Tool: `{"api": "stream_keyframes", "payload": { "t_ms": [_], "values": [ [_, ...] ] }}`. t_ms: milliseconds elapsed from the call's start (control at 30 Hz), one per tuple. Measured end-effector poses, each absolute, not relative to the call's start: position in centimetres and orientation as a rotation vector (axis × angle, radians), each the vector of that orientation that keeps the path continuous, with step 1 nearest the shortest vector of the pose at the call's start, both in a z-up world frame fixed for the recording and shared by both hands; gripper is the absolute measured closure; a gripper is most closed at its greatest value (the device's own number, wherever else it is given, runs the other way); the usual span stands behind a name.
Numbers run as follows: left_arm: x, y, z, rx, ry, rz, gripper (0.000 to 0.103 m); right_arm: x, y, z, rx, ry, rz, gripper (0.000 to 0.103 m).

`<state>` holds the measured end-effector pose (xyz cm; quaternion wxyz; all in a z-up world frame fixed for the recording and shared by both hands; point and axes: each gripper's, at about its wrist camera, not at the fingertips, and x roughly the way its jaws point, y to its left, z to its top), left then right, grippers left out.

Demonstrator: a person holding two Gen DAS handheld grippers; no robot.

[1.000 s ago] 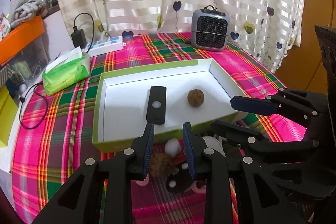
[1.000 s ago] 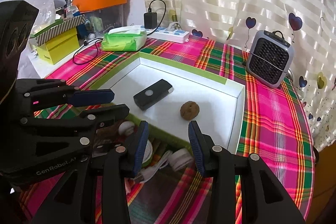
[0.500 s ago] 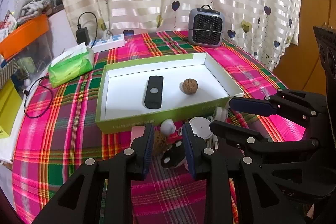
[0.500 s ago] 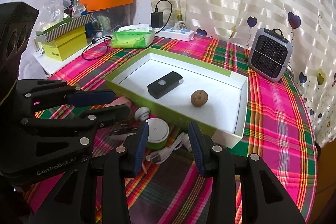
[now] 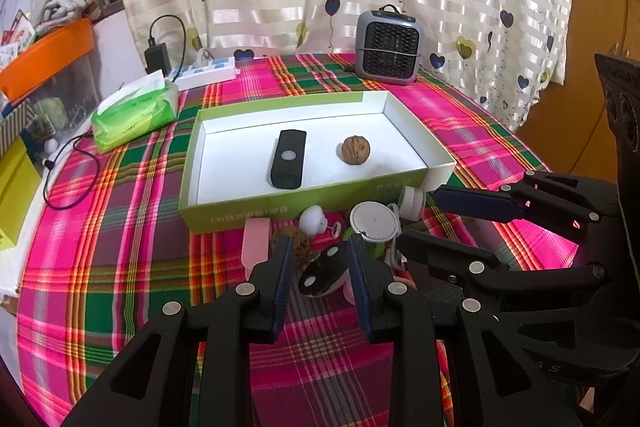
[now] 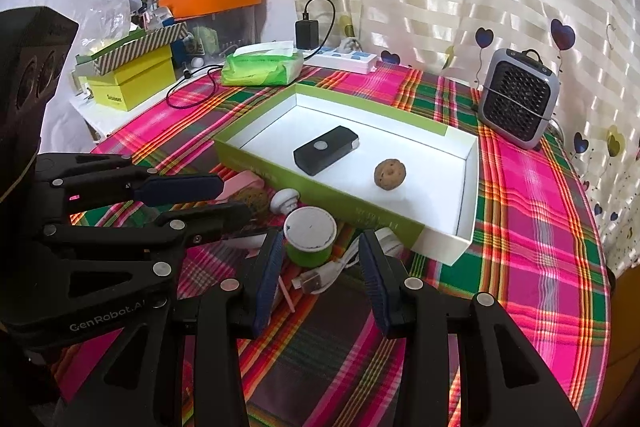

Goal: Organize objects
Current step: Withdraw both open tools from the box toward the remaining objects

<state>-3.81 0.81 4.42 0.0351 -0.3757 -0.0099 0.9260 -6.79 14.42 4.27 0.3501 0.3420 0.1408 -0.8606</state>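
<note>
A green box with a white inside (image 5: 304, 207) (image 6: 256, 155) holds a black remote (image 5: 288, 158) (image 6: 325, 149) and a walnut (image 5: 355, 150) (image 6: 389, 174). In front of it lie a pink eraser (image 5: 255, 242), a second walnut (image 5: 298, 247), a small white piece (image 5: 313, 219) (image 6: 285, 201), a black oval device (image 5: 322, 275), a green cup with a white lid (image 5: 374, 221) (image 6: 311, 235) and a white USB cable (image 6: 324, 277). My left gripper (image 5: 320, 281) is open around the black oval device. My right gripper (image 6: 320, 273) is open, with the cup and cable just beyond its fingertips.
A grey heater (image 5: 388, 47) (image 6: 518, 99) stands at the back. A green tissue pack (image 5: 136, 115) (image 6: 262, 65), a power strip (image 5: 208, 71), black cables (image 5: 68, 163) and yellow boxes (image 6: 128, 83) lie at the left. The plaid table's edge (image 6: 600, 267) runs on the right.
Both grippers have pulled back from the box, so the loose objects in front of it come into view. Both stay open.
</note>
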Motion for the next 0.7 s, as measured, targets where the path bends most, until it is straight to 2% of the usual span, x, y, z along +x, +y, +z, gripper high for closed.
{"api": "stream_keyframes", "payload": {
  "t_ms": [700],
  "values": [
    [-2.6,0.3,3.5,-1.168,-0.061,2.831,0.077,-5.3,14.4,3.1,0.898,0.354,-2.165,0.062]
  ]
}}
